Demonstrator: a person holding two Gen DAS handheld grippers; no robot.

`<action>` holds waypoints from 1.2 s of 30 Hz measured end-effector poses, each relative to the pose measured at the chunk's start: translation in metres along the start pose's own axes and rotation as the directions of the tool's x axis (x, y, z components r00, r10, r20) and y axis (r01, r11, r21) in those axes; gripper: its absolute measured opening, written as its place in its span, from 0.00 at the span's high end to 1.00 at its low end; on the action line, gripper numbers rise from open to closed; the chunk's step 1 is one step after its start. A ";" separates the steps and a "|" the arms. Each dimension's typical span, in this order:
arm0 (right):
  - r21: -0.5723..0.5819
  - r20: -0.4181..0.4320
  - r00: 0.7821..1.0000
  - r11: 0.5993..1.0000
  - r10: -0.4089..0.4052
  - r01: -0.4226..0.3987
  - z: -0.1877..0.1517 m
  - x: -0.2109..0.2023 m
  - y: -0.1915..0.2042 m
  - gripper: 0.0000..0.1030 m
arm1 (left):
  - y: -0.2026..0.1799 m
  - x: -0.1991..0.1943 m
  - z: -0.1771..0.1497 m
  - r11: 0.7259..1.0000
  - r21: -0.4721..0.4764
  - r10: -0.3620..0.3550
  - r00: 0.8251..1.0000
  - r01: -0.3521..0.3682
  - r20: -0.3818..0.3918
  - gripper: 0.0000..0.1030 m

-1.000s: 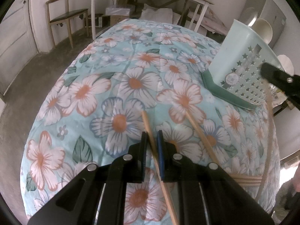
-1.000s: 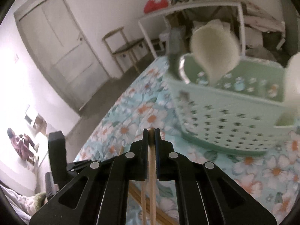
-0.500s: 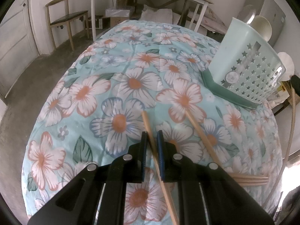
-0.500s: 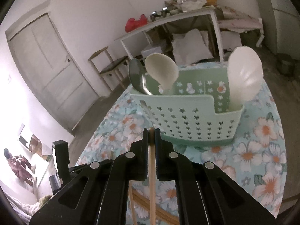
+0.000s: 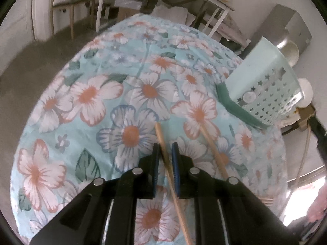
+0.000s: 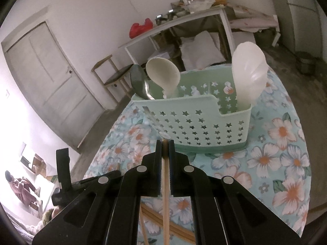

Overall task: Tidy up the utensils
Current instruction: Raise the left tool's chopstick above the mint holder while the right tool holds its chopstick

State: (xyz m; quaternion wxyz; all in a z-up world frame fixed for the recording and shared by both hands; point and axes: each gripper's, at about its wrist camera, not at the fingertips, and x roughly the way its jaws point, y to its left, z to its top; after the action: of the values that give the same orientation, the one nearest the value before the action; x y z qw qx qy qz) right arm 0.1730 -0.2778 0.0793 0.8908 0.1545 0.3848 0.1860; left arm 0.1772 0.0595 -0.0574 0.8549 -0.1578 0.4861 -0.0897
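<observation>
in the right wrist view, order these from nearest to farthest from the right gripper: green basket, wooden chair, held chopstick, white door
1. Held chopstick: clamped between the right gripper jaws.
2. Green basket: just ahead on the floral cloth.
3. Wooden chair: behind the basket, to the left.
4. White door: far left wall, past the chair.

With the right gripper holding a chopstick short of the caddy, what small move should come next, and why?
Probably lift the right gripper up over the green caddy: its chopstick tip sits below the rim, facing the star-holed front wall.
</observation>
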 end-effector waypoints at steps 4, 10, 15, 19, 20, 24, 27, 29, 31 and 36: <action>0.010 -0.004 1.000 1.000 -0.001 0.001 -0.003 -0.001 -0.004 0.95 | 0.003 0.003 0.008 0.999 -0.025 -0.037 0.999 0.037 -0.028 0.84; 0.020 -0.009 1.000 1.000 -0.001 0.002 -0.005 0.001 -0.005 0.95 | 0.012 0.014 0.023 0.993 -0.089 -0.080 0.994 0.073 -0.072 0.84; 0.023 -0.008 1.000 1.000 -0.007 0.007 -0.009 0.001 -0.003 0.95 | 0.022 0.019 0.031 0.985 -0.145 -0.109 0.990 0.095 -0.085 0.92; 0.034 0.004 1.000 0.999 -0.003 0.003 -0.010 -0.003 -0.006 0.95 | 0.023 0.016 0.033 0.985 -0.144 -0.106 0.992 0.094 -0.072 0.93; 0.037 0.007 1.000 0.999 -0.001 0.001 -0.011 -0.004 -0.007 0.95 | 0.021 0.013 0.033 0.986 -0.140 -0.102 0.993 0.092 -0.063 0.93; 0.045 0.018 1.000 0.999 0.007 -0.008 -0.011 -0.007 -0.009 0.95 | 0.017 -0.004 0.039 0.986 -0.128 -0.112 0.994 0.108 -0.018 0.94; 0.048 0.021 1.000 0.999 0.014 -0.015 -0.012 -0.008 -0.010 0.95 | 0.011 -0.020 0.044 0.985 -0.112 -0.128 0.992 0.128 0.015 0.94; 0.052 0.022 1.000 0.998 0.021 -0.022 -0.013 -0.009 -0.011 0.95 | 0.007 -0.031 0.049 0.984 -0.102 -0.140 0.989 0.143 0.036 0.94; 0.057 0.023 0.999 0.998 0.027 -0.028 -0.013 -0.009 -0.012 0.95 | 0.002 -0.039 0.052 0.985 -0.087 -0.148 0.987 0.152 0.056 0.94; 0.063 0.032 0.999 0.997 0.034 -0.036 -0.013 -0.013 -0.015 0.95 | -0.013 -0.055 0.058 0.983 -0.052 -0.173 0.981 0.178 0.091 0.94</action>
State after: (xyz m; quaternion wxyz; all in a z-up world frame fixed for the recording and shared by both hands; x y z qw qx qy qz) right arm 0.1581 -0.2952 0.0728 0.8878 0.1922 0.3741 0.1870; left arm 0.1986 0.0748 0.0192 0.8586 -0.2293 0.4355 -0.1432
